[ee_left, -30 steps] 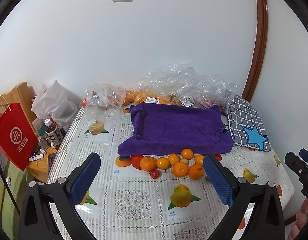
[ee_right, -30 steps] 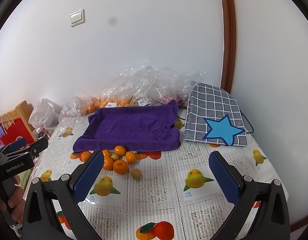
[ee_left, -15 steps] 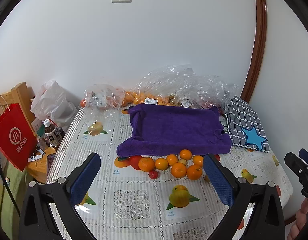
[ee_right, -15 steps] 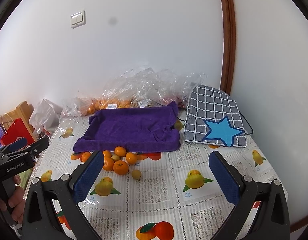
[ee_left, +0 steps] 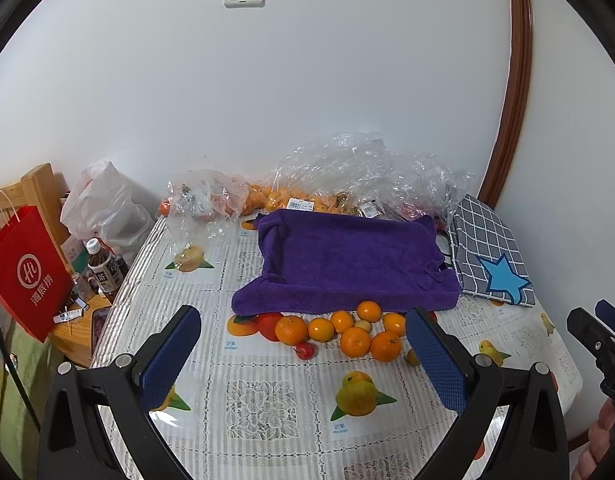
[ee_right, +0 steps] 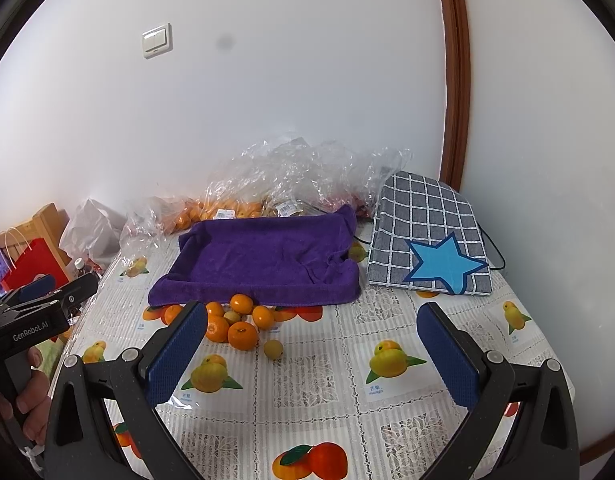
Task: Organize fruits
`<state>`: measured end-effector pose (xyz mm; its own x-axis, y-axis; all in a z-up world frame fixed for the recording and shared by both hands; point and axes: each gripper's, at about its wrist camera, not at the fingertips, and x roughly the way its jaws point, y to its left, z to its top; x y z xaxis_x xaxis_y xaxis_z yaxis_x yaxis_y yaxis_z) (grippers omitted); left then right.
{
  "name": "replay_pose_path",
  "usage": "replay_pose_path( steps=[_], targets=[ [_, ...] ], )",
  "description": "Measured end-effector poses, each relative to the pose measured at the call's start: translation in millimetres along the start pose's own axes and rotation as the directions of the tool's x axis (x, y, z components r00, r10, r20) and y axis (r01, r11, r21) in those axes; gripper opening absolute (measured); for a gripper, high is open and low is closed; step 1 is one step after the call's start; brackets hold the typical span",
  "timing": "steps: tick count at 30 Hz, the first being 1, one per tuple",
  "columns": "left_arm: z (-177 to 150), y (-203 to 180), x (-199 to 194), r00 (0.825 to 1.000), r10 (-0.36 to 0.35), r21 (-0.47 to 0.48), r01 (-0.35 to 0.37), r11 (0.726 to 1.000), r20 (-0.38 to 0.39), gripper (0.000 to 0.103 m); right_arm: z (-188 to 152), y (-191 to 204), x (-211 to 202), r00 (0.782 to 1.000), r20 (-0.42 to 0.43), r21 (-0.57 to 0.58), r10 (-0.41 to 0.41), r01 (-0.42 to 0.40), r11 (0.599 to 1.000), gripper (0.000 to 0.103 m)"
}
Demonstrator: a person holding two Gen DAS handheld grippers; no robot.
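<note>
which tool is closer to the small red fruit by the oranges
Left. The small red fruit lies just ahead of the left tool, between its open fingers in that view. The right tool is off to its right, farther away.

the left gripper carries "genrobot.ai" on its body; the red paper bag shows a round "hl" logo.

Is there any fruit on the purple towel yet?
No, it is empty. The purple towel shows only bare cloth in both views. The oranges sit on the tablecloth just in front of its near edge.
</note>
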<state>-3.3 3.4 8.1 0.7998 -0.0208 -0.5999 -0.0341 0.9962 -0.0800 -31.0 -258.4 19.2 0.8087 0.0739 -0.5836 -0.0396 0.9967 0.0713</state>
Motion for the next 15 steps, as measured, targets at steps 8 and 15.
replay_pose_path(
  steps=[8, 15],
  targets=[
    [0.8, -0.1, -0.2, 1.000, -0.001, -0.003, 0.001, 1.000, 0.002, 0.103, 0.4, 0.4, -0.3, 1.000, 0.000, -0.001, 0.000, 0.000, 1.000, 0.103],
    [0.1, 0.3, -0.8, 1.000, -0.004, -0.002, 0.004, 1.000, 0.003, 0.103, -0.5, 1.2, -1.4, 1.000, 0.003, -0.001, 0.001, -0.001, 1.000, 0.103]
  ],
)
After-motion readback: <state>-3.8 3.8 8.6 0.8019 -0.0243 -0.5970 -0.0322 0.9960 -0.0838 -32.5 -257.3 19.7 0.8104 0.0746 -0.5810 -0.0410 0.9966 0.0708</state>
